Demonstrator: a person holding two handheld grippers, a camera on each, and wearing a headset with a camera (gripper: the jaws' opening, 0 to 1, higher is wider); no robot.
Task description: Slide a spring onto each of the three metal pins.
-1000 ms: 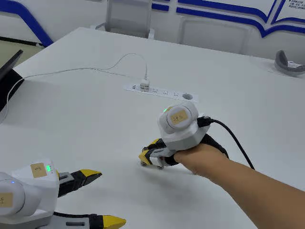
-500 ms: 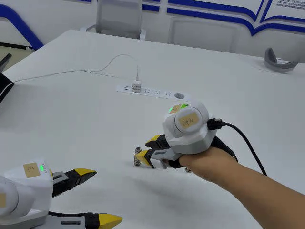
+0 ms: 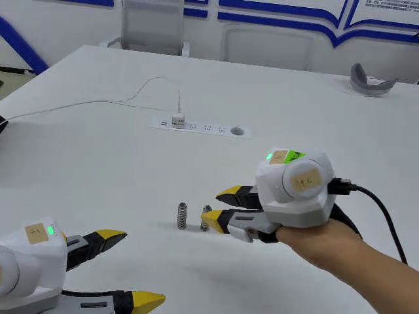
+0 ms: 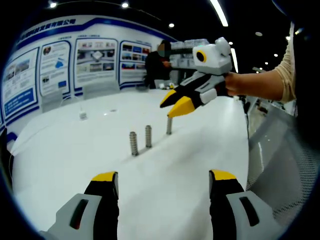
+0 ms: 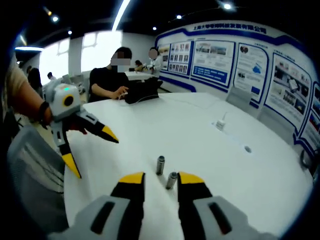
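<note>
Two upright pins with springs on them stand on the white table (image 3: 98, 163): one spring (image 3: 182, 215) and a second spring (image 3: 205, 218) beside it. The left gripper view has both springs (image 4: 133, 143) (image 4: 148, 136), plus a third pin (image 4: 169, 125); whether that one carries a spring I cannot tell. My right gripper (image 3: 221, 206) hovers just right of them, jaws slightly apart and empty. In its own view the right gripper (image 5: 161, 180) looks at two springs (image 5: 160, 165) (image 5: 171, 180). My left gripper (image 3: 129, 268) waits open at the near left, also empty (image 4: 164, 177).
A white power strip (image 3: 203, 127) with a plug (image 3: 177, 120) and a cable (image 3: 98, 101) lies at mid-table. A grey curved object (image 3: 368, 80) sits at the far right. A chair (image 3: 152, 26) stands behind the table. People (image 5: 112, 75) sit at another table.
My right gripper has drawn back to the right and up from the pins, uncovering the two springs. The left gripper has hardly moved. The head camera has shifted.
</note>
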